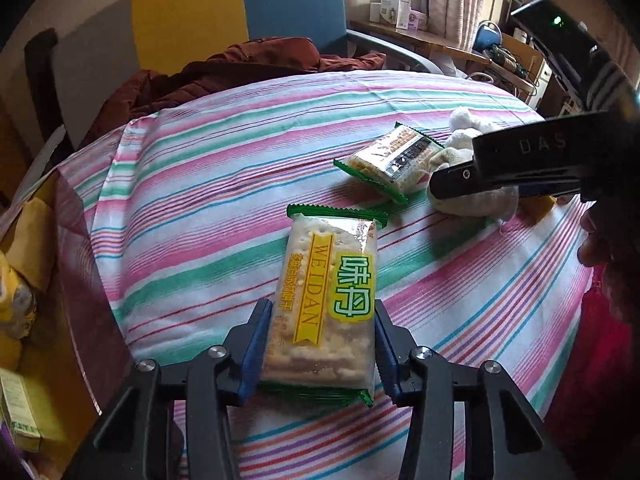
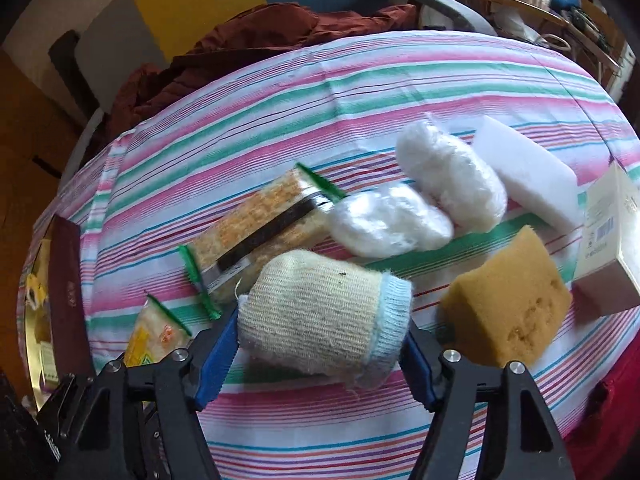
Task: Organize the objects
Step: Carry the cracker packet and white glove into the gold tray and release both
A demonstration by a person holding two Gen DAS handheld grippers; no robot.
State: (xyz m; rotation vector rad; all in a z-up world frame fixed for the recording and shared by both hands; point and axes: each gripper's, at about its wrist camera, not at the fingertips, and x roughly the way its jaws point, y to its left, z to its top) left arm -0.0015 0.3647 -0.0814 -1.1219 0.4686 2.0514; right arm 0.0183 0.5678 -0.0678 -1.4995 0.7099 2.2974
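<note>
Left gripper [image 1: 320, 344]: blue pads clamped on the long sides of the WEIDAN cracker packet [image 1: 326, 300], which lies on the striped tablecloth [image 1: 224, 160].
Right gripper [image 2: 316, 354]: fingers closed against both ends of the rolled knit cloth [image 2: 324, 312], cream with a pale blue cuff, held just near the WEIDAN cracker packet's far side.
Second cracker packet [image 1: 390, 162]: face down, barcode up, beyond the WEIDAN cracker packet and to its right, apart from it.
Left wrist view only: the WEIDAN label in full; the right gripper's black body seen from outside over the knit cloth; a yellow carton [image 1: 18, 408] off the table edge, left of the WEIDAN cracker packet; small boxes on a wooden shelf [image 1: 400, 8] far behind.
Right wrist view only: two clear bags of white fluff [image 2: 448, 184], touching each other, right of the second cracker packet; a white foam block [image 2: 528, 176] just beside them; a yellow sponge [image 2: 508, 304] nearer, right of the knit cloth; a pale carton with a barcode [image 2: 612, 240] at the far right; only a corner of the WEIDAN cracker packet at lower left.
Containers: a dark red box [image 2: 66, 280] stands at the table's left edge, left of the WEIDAN cracker packet; its contents cannot be told.
Both views: a rust-brown jacket [image 1: 224, 76] heaped beyond the cloth.
</note>
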